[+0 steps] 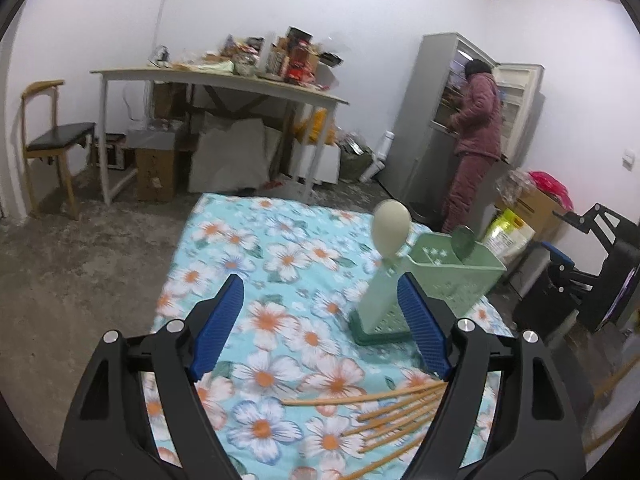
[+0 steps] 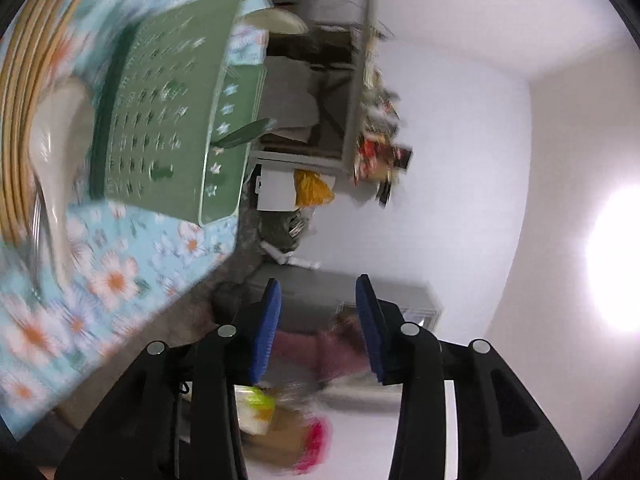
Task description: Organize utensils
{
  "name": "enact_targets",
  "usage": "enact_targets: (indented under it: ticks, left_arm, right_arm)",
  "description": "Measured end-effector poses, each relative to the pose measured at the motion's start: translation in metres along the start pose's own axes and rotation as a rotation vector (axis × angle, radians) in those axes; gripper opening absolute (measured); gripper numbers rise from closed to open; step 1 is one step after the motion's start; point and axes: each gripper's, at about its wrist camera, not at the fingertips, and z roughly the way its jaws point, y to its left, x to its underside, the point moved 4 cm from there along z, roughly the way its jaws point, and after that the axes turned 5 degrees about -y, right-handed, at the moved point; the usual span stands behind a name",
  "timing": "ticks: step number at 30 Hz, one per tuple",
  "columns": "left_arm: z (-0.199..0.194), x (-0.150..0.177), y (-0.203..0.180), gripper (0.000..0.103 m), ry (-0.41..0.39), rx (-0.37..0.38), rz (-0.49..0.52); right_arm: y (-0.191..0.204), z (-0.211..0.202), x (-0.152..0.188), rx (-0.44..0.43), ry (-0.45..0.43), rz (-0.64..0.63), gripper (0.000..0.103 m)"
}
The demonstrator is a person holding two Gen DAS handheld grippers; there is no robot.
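Hovering left gripper (image 1: 320,320), jaws wide, empty; chopsticks (image 1: 400,412) fanned on bench just short of green holder (image 1: 456,276), long axes crosswise beneath its right jaw; right gripper (image 2: 318,320) part-open, empty, aimed away; left nearer.

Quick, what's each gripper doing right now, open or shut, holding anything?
Left gripper: open wide, nothing held, above the floral tablecloth.
Right gripper: partly open, nothing between its blue pads.

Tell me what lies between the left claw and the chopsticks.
Only bare floral cloth, seen in the left wrist view: the open left claw hangs above it, the chopsticks fanned just below its right finger.
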Motion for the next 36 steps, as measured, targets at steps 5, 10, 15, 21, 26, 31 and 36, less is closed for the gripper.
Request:
enact_targets:
  ticks: [5, 10, 15, 21, 26, 31, 36]
  left_arm:
    - [0.014, 0.020, -0.019, 0.084, 0.080, 0.075, 0.019]
    - [0.026, 0.040, -0.037, 0.086, 0.155, 0.134, 0.013]
    - [0.036, 0.058, -0.046, 0.089, 0.235, 0.144, 0.015]
    - [0.044, 0.070, -0.045, 0.092, 0.280, 0.109, -0.014]
    - [0.044, 0.072, -0.043, 0.095, 0.267, 0.091, -0.028]
    - [0.047, 0.072, -0.041, 0.095, 0.259, 0.053, -0.029]
    - [0.048, 0.071, -0.042, 0.095, 0.241, 0.051, -0.026]
  right_arm:
    - [0.004, -0.023, 0.016, -0.154, 0.090, 0.461, 0.049]
    - [0.032, -0.035, 0.037, -0.346, 0.185, 0.954, 0.073]
    - [0.063, -0.046, 0.048, -0.433, 0.238, 1.278, 0.095]
    - [0.089, -0.052, 0.043, -0.499, 0.317, 1.451, 0.097]
    - [0.094, -0.055, 0.034, -0.488, 0.359, 1.436, 0.097]
    - [0.089, -0.057, 0.031, -0.459, 0.323, 1.444, 0.097]
    - [0.079, -0.056, 0.024, -0.412, 0.259, 1.432, 0.097]
